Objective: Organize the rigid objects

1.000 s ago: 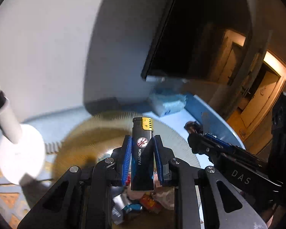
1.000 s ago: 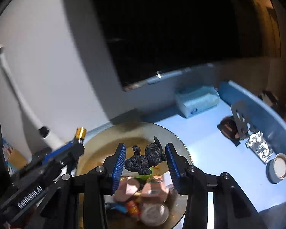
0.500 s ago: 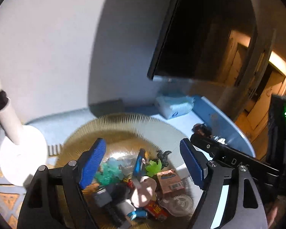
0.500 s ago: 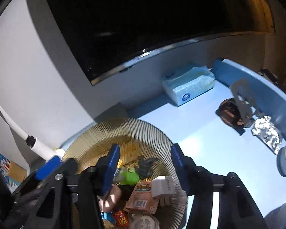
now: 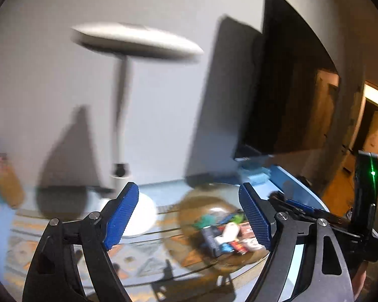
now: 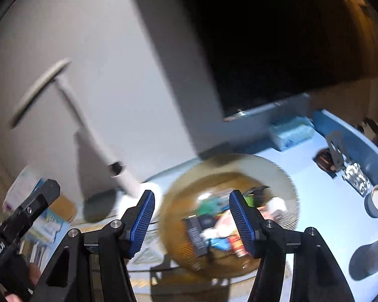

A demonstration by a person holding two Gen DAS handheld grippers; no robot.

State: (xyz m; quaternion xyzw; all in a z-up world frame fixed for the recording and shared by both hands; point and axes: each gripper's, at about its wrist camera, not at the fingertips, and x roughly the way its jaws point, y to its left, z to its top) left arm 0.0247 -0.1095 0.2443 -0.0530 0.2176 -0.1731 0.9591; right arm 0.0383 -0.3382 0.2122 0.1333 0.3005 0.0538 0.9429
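Left gripper [image 5: 189, 216] and right gripper [image 6: 191, 222] above the bowl [image 6: 229, 173] of clutter, jaws opening, both empty.

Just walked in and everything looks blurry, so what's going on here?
A person is sorting small rigid items into a ribbed golden bowl on a blue table. Neither tool holds anything now: the left gripper and right gripper hover above the bowl, jaws opening with nothing between them. The bowl holds a pile of bits, including a dark lighter and a green toy.
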